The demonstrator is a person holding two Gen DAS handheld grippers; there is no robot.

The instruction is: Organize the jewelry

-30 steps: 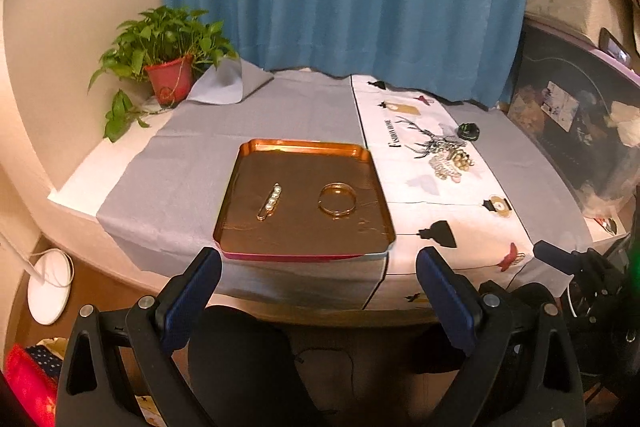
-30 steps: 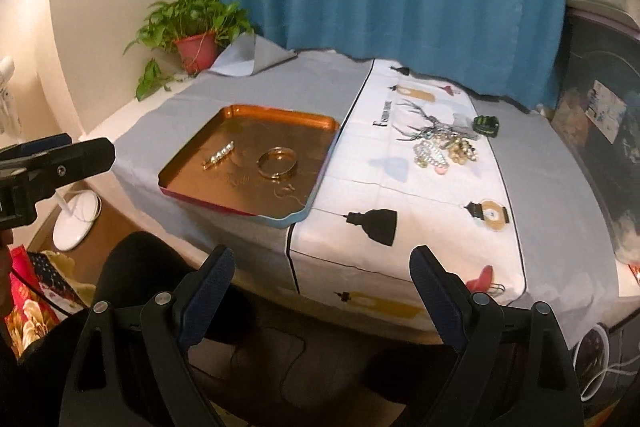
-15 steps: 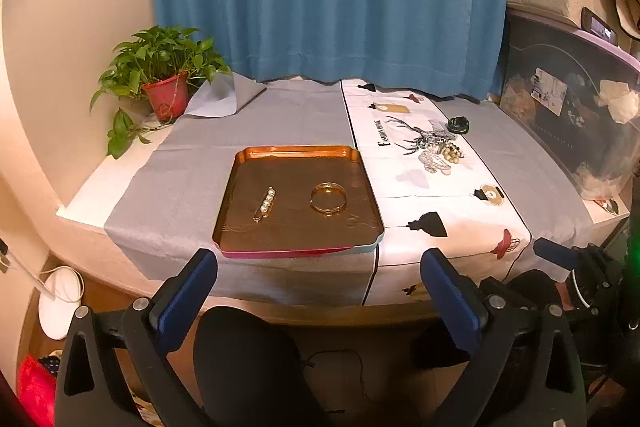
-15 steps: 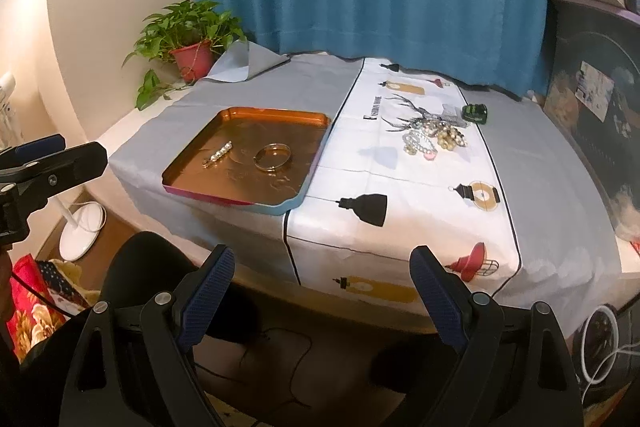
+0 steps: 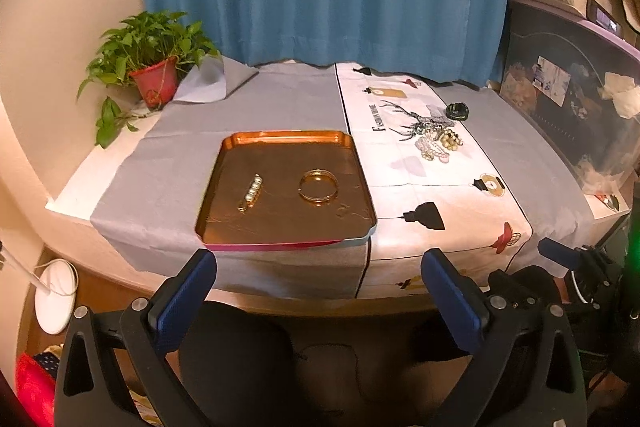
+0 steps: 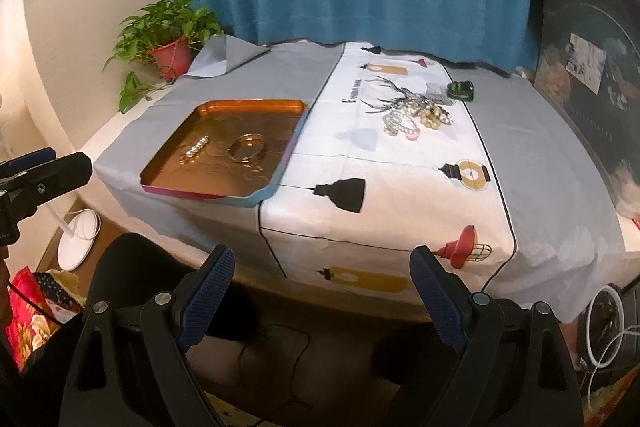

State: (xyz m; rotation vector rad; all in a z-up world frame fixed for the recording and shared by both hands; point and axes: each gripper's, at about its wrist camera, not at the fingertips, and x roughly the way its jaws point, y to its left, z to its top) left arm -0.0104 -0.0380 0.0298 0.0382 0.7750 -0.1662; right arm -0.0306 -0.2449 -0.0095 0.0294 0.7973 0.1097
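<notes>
So both grippers hang off the near edge of the table (image 5: 120,171), fingers spread wide with nothing in them: left gripper (image 5: 318,285), right gripper (image 6: 322,277). On the copper tray (image 5: 280,141) lie a pearl clip (image 5: 250,193) and a gold bangle (image 5: 319,185), well apart. A jewelry pile (image 6: 416,117) sits further back on the white printed runner (image 6: 400,187), near a small green thing (image 6: 461,90).
</notes>
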